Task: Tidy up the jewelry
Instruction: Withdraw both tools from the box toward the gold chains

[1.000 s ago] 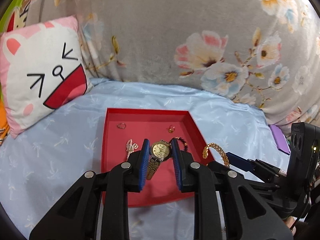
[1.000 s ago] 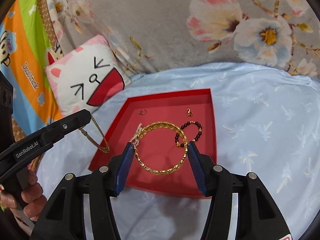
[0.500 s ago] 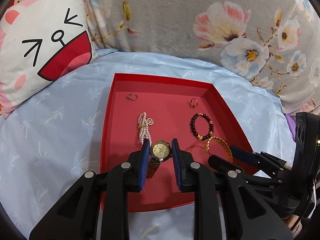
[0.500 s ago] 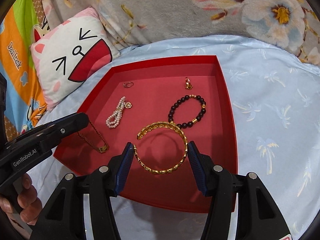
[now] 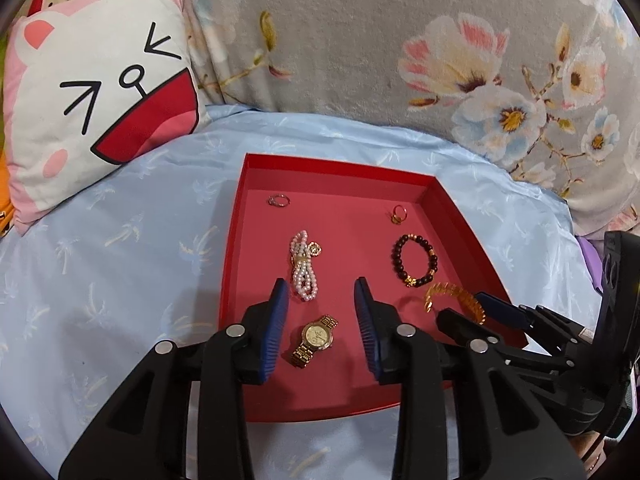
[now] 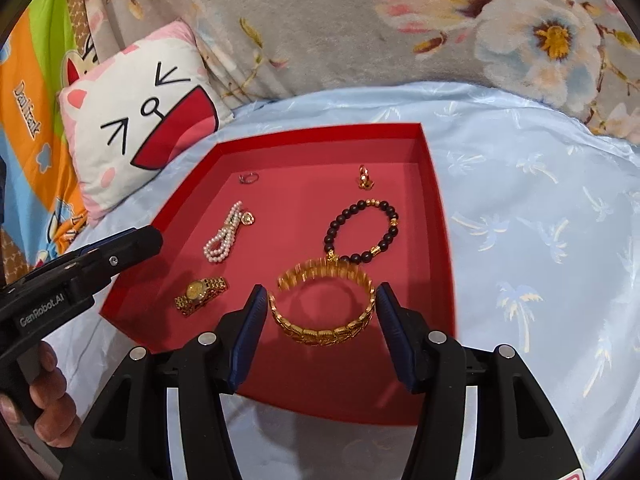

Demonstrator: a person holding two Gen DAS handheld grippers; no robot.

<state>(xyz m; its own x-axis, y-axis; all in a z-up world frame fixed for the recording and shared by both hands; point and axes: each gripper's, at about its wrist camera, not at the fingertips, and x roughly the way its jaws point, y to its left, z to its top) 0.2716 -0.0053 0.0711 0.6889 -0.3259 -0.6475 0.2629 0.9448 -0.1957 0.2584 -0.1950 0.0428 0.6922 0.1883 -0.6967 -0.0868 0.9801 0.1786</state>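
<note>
A red tray (image 5: pixel 336 166) lies on the light blue bedsheet. My left gripper (image 5: pixel 321 292) hovers low over the tray's near left part with its jaws opening. The gold watch (image 5: pixel 316 336) lies flat on the tray floor between them, free of both pads. My right gripper (image 6: pixel 320 300) is shut on a wide gold bracelet (image 6: pixel 324 334), held just above the tray floor at its near middle. Further back in the tray lie a pearl bracelet (image 5: pixel 304 268), a dark bead bracelet (image 5: pixel 416 260), a silver ring (image 5: pixel 279 200) and a gold ring (image 5: pixel 399 214).
A white and pink cat-face pillow (image 5: pixel 100 92) leans at the back left, against a grey floral blanket (image 5: pixel 360 40). Bare blue sheet (image 6: pixel 540 220) spreads right of the tray. A hand (image 6: pixel 48 400) grips the left gripper's handle at the lower left of the right wrist view.
Both grippers came down closer to the tray. The left jaws spread apart and let go of the watch, which now lies on the tray floor. The gold bracelet stays in the right jaws.
</note>
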